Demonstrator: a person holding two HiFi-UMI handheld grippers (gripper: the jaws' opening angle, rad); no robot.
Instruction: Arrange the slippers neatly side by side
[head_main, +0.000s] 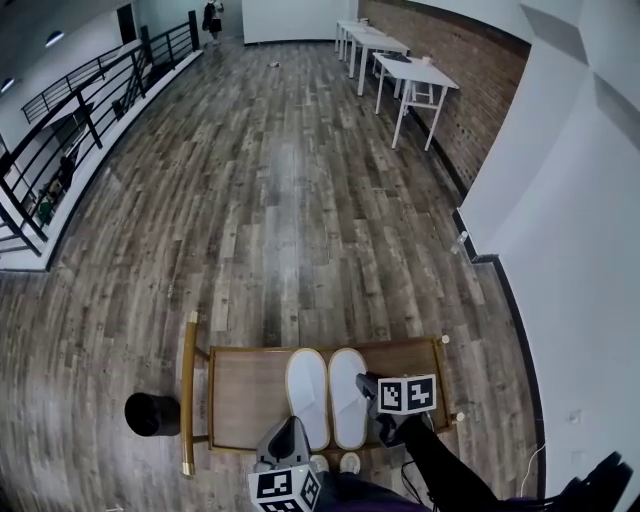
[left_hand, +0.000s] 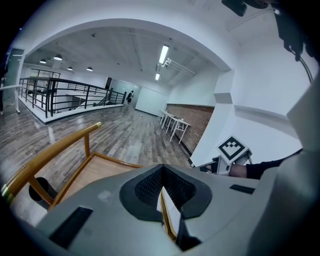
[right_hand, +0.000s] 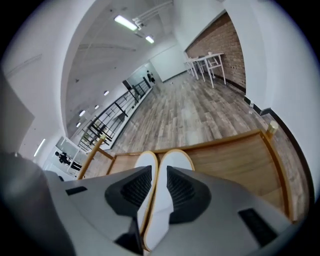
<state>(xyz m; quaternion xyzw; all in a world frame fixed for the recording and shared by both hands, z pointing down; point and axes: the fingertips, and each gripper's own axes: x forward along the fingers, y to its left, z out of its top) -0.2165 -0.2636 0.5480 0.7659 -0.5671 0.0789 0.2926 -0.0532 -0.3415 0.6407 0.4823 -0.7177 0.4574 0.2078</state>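
slippers (head_main: 327, 395): together on the wooden tray (head_main: 240, 385), lower middle
left tongs (head_main: 287, 435): pinched shut, empty
right tongs (head_main: 370, 386): part open over them, holding nothing
risk: a low swipe probably nudges one crooked

Head view looks steeply down on the wooden bench (head_main: 245, 390); both gripper views skim it closely.

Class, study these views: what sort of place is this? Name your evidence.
Probably an open-plan loft or mezzanine workspace: a wide wood-plank floor, a black railing along an open edge, and white tables against a brick wall.
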